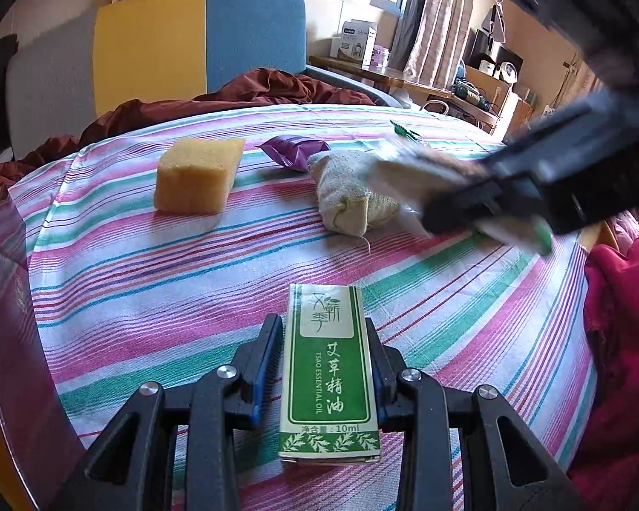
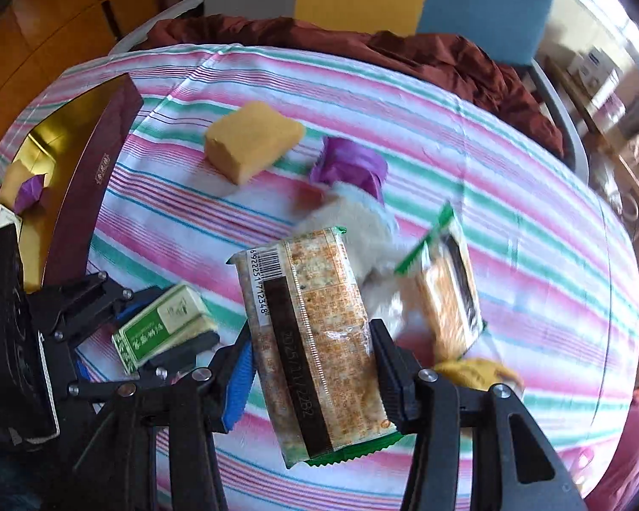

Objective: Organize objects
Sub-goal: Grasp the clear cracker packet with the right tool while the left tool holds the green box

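Left jaws: your left gripper [image 1: 324, 366] is clamped on the green-and-white essential oil box [image 1: 329, 372], pads on its two long sides.
Box axis: it runs straight out from the jaws toward 12 o'clock, its far end past the fingertips and over the striped surface [image 1: 149, 264].
Right jaws: your right gripper [image 2: 313, 366] pinches a cracker packet [image 2: 315, 340] across its width; the packet's long axis points to about 11 o'clock in the right wrist view.
Tray: the dark box with the gold lining [image 2: 93, 179] lies at 10 o'clock in the right wrist view, and a purple packet is already inside it.
Nearer arm: the left gripper sits just beside the tray's near end, so I judge it has the shorter trip.
Loose items: yellow sponge [image 1: 198, 174], purple wrapper [image 1: 294, 151] and cloth pouch [image 1: 349, 196] lie at 11 to 1 o'clock ahead of the left jaws, well apart from them.
Second packet: another cracker packet [image 2: 447, 294], blurred, is at 1 o'clock of the right jaws.
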The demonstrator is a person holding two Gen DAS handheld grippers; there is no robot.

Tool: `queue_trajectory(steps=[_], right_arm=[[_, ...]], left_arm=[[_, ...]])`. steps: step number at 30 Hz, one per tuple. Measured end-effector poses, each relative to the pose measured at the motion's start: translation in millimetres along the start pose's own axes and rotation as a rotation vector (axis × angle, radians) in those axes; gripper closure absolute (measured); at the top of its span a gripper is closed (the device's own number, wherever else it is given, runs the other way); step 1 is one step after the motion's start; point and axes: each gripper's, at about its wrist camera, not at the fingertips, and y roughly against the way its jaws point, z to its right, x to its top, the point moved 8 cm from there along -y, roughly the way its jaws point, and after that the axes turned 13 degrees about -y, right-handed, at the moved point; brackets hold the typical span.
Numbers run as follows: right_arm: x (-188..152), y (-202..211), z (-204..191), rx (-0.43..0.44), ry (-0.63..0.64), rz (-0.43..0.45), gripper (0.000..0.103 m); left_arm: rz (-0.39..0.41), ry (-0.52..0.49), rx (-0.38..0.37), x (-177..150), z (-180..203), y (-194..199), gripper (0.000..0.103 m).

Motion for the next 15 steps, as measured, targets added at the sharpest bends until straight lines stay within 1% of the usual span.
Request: queue_trajectory(steps=[3,8,15], right_arm=[[-18.2,-7.9,6.9,0.004,-0.084,-0.038,0.052],[-27.2,-31.3,4.6,-0.015,-0.12,-0.101,0.053],[-10.9,-35.5,0.7,0.008,-0.126,-0.028,0.052]], left_arm=[[-0.002,-0.007,0.008,0.4,3.4,-2.0,0.067],[-0.004,-0.012,0.016,-1.3,-0.4,-0.8,0.068],[-0.012,-0.023,0.035,-0.6,-1.3,-3.1,0.069]])
